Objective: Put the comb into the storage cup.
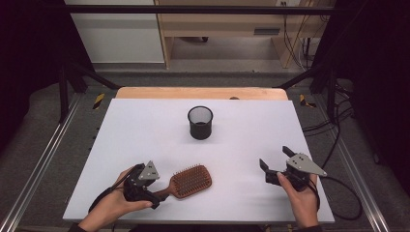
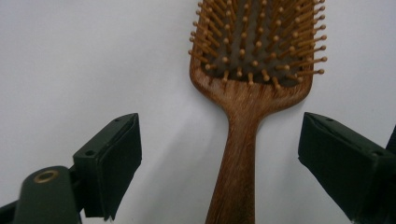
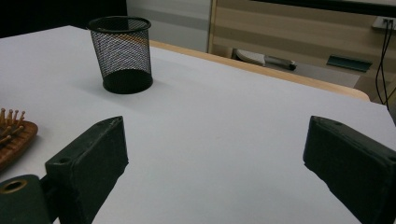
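A wooden paddle hairbrush (image 1: 192,181) lies bristles up near the table's front edge, its handle pointing left. My left gripper (image 1: 158,189) is open around that handle. In the left gripper view the brush (image 2: 243,102) runs up between the spread jaws of the left gripper (image 2: 222,137), and neither pad touches it. My right gripper (image 1: 275,157) is held open at the front right with nothing between its jaws. In the right gripper view the right gripper (image 3: 215,140) stands over bare table, with the brush head (image 3: 11,135) at the left edge.
A black mesh cup (image 1: 200,122) stands upright in the middle of the white table (image 1: 251,121), seen as the cup (image 3: 123,53) at far left in the right gripper view. A wooden strip (image 1: 200,93) edges the far side. Metal rails flank the table.
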